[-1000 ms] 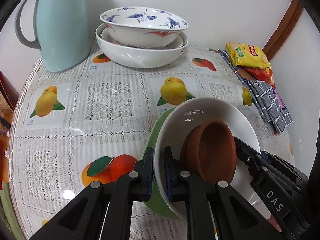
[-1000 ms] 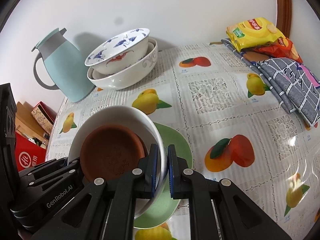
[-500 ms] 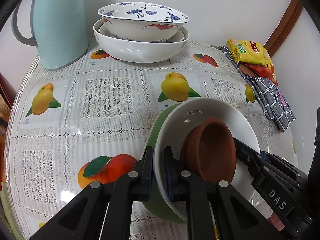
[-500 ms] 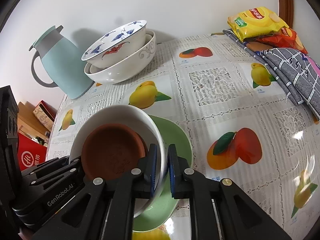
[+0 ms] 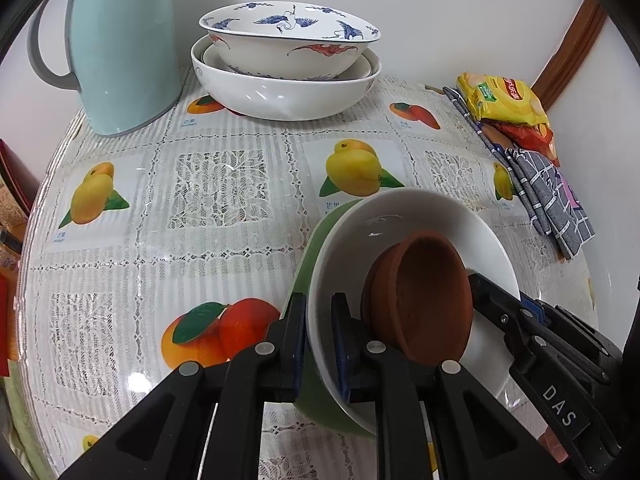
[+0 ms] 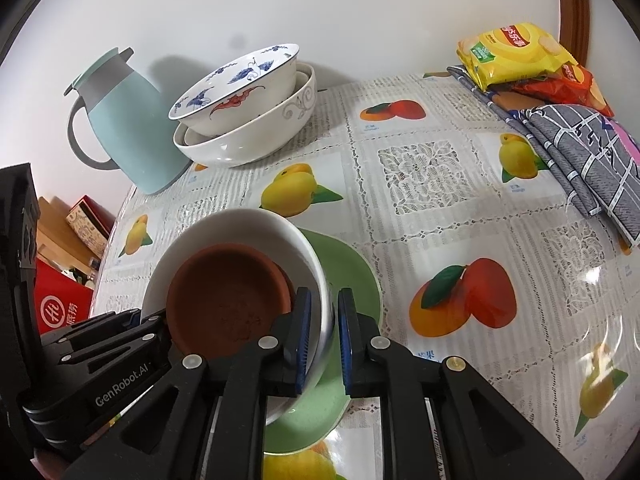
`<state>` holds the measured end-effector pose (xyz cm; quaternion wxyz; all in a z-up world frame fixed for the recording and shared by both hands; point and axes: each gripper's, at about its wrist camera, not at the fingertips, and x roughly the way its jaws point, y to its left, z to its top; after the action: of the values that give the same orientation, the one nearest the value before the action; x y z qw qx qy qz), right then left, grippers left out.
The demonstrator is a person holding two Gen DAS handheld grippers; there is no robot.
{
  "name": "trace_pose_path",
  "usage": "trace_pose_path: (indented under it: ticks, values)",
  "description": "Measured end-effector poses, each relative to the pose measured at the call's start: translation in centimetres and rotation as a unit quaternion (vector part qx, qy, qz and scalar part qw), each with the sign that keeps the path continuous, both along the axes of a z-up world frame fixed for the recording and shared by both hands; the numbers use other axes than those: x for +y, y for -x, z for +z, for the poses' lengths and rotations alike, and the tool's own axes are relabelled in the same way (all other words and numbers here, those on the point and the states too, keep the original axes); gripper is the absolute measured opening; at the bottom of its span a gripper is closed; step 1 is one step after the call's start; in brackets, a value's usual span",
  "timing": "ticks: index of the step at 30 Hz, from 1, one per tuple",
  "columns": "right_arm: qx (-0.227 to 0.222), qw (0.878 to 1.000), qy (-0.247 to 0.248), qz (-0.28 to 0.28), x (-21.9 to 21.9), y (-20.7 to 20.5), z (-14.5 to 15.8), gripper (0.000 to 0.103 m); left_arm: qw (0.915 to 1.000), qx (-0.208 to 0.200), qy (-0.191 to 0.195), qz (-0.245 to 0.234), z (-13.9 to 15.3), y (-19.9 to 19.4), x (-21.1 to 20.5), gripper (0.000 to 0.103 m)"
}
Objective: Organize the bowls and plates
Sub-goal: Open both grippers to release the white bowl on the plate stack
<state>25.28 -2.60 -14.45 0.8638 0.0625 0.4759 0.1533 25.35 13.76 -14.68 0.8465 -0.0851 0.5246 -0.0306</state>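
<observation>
Where tongs point(image 6: 323, 340) meet: "GenRobot.AI", "DAS".

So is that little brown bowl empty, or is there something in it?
Empty. The brown bowl shows only its bare reddish inside as it sits nested in the white bowl.

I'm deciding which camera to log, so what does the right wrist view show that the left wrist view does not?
Only the right wrist view shows the grey lid on the blue jug and the red box beside the table. Only the left wrist view shows the painted bowl's inside from nearly side-on. Both show the white bowl holding the brown dish over the green plate, the left gripper and right gripper each clamped on the white bowl's rim, and the snack bag.
</observation>
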Motion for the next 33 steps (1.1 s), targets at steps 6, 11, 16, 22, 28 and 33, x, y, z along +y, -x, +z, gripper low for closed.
trace_pose_path:
  ticks: [6, 11, 16, 22, 28, 33]
  values:
    - [0.0, 1.0, 0.0, -0.001, -0.2, 0.3, 0.1, 0.018, 1.0, -0.002, 0.001, 0.0, 0.7, 0.7, 0.1, 0.018]
    - [0.002, 1.0, 0.0, -0.001, -0.5, 1.1, 0.4, 0.025, 0.9998, -0.013, -0.015, 0.01, 1.7, 1.7, 0.4, 0.036]
    - [0.001, 1.0, -0.002, 0.005, -0.7, 2.5, 1.1, 0.033, 0.9995, -0.024, -0.012, 0.018, 2.9, 3.1, 0.9, 0.038]
    - [-0.011, 1.0, 0.005, 0.012, -1.6, 5.4, 2.6, 0.043, 0.9987, -0.045, -0.018, 0.013, 5.1, 6.0, 0.1, 0.043]
    - [-0.058, 0.998, 0.027, 0.002, -3.2, 9.9, 5.7, 0.054, 0.9967, -0.079, -0.019, 0.01, 7.6, 9.7, -1.2, 0.053]
    - [-0.095, 0.994, 0.047, -0.027, -5.5, 13.4, 8.1, 0.063, 0.9937, -0.109, -0.022, 0.008, 9.4, 13.0, -2.7, 0.056]
